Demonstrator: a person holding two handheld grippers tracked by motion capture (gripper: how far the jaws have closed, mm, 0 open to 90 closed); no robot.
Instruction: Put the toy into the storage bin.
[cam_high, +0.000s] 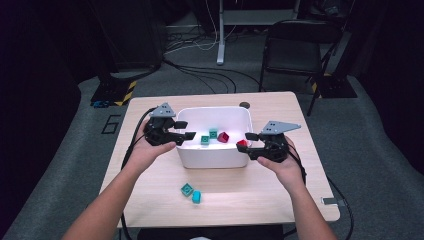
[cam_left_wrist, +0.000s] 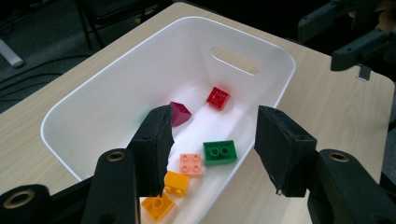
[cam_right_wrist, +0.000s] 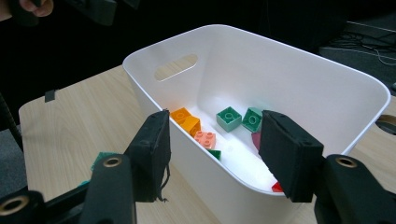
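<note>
Two grippers flank a white bin of toy bricks — both with jaws apart and nothing between them.

The white bin (cam_high: 212, 155) stands near the middle of the tabletop (cam_high: 280, 195), toward its far edge. The left gripper (cam_high: 186, 130) hovers at the bin's left rim, jaws parted and empty; the right gripper (cam_high: 247, 141) sits at the bin's right rim, likewise unclenched. Inside the bin lie a red brick (cam_left_wrist: 218, 98), a magenta brick (cam_left_wrist: 180, 113), a green brick (cam_left_wrist: 220, 152), a pink brick (cam_left_wrist: 191, 164) and two orange bricks (cam_left_wrist: 176, 183). Two teal bricks (cam_high: 191, 192) rest on the tabletop near its front edge — just beside each other.
</note>
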